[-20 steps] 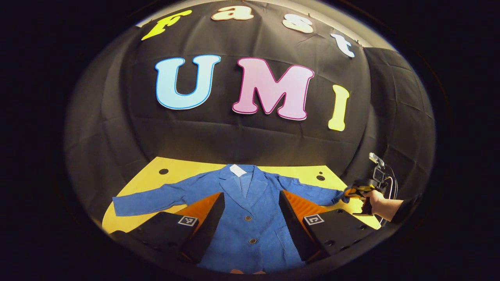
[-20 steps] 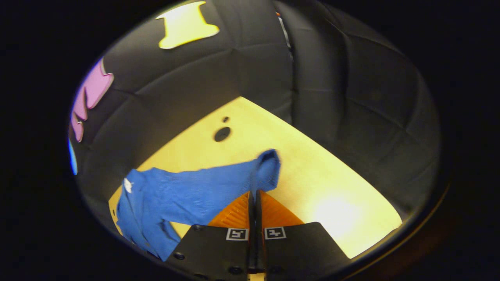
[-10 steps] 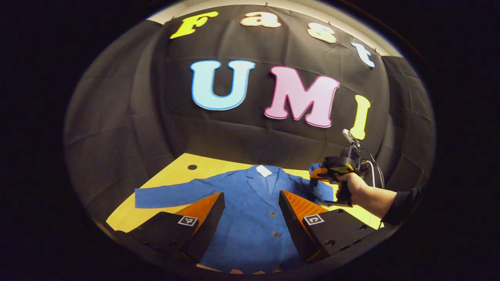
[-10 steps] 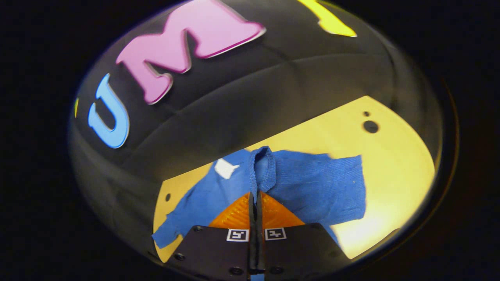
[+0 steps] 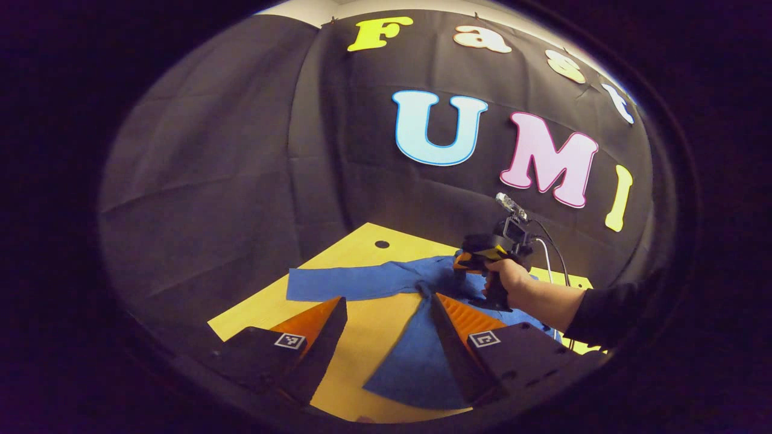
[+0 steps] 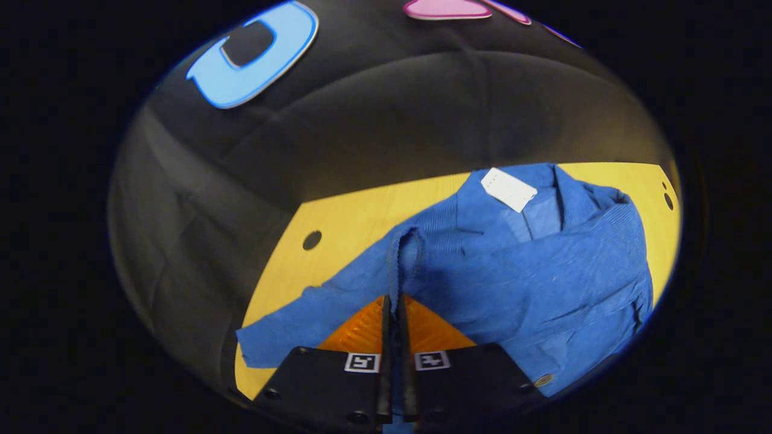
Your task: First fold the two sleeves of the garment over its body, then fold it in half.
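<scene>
On yellow table (image 6: 338,223), blue jacket (image 6: 543,271); right hand-held gripper (image 6: 395,301) pinching cuff (image 6: 405,253), left hand-held gripper (image 5: 386,313) spread.

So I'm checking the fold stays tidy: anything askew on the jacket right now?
Nothing stands out. The right gripper is shut on the cuff, carrying that sleeve across the blue jacket; the other sleeve lies flat on the table.

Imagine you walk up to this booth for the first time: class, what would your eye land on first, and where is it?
Most striking is the blue jacket spread on the yellow table, a white tag at its collar. The right gripper pinches a sleeve cuff and holds it over the jacket's body. In the left gripper view, the left gripper hangs open above the table's near edge.
</scene>
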A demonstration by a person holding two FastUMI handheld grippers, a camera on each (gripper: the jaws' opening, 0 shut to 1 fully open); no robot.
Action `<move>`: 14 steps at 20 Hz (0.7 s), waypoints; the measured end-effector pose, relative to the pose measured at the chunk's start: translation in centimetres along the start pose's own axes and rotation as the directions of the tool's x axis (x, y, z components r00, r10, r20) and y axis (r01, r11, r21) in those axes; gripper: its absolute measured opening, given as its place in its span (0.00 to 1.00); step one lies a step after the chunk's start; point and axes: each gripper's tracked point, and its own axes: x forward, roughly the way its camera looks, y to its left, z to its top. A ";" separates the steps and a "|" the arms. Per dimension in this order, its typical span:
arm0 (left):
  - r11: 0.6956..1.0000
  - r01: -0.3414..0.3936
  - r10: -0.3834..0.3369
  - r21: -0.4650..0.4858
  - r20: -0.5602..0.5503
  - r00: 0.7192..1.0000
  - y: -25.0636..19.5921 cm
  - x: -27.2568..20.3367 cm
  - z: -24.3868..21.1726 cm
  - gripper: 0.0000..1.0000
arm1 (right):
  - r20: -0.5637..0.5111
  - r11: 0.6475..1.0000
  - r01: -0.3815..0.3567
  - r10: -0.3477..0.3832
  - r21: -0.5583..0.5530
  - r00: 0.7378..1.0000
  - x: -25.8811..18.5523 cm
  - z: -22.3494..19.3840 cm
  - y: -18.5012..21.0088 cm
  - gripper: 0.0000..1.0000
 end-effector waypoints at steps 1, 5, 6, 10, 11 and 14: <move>1.000 -0.015 0.015 -0.002 0.007 1.000 1.1 0.3 0.0 0.81 | -0.028 1.000 -0.016 0.016 0.003 0.999 -0.4 -1.1 0.8 0.22; 0.993 -0.051 0.048 -0.109 -0.026 0.998 5.6 3.9 0.2 0.81 | 0.063 0.999 0.018 -0.014 -0.051 0.998 -2.1 0.3 -0.3 0.87; 0.987 -0.060 0.052 -0.146 -0.055 0.997 6.9 5.1 -0.3 0.81 | 0.104 0.997 0.025 -0.018 -0.073 0.994 -3.2 1.0 -0.7 0.87; 0.980 -0.117 0.097 -0.159 -0.129 0.987 13.3 12.3 -1.8 0.83 | 0.297 0.977 0.059 0.004 -0.204 0.955 -10.2 3.0 -2.7 0.98; 0.977 -0.125 0.104 -0.171 -0.125 0.987 14.5 14.5 -1.6 0.82 | 0.349 0.967 0.079 0.010 -0.242 0.937 -12.2 3.0 -3.1 0.98; 0.968 -0.183 0.145 -0.169 -0.217 0.965 18.5 20.9 -3.7 0.82 | 0.463 0.943 0.121 0.039 -0.310 0.885 -17.5 1.2 -4.4 0.97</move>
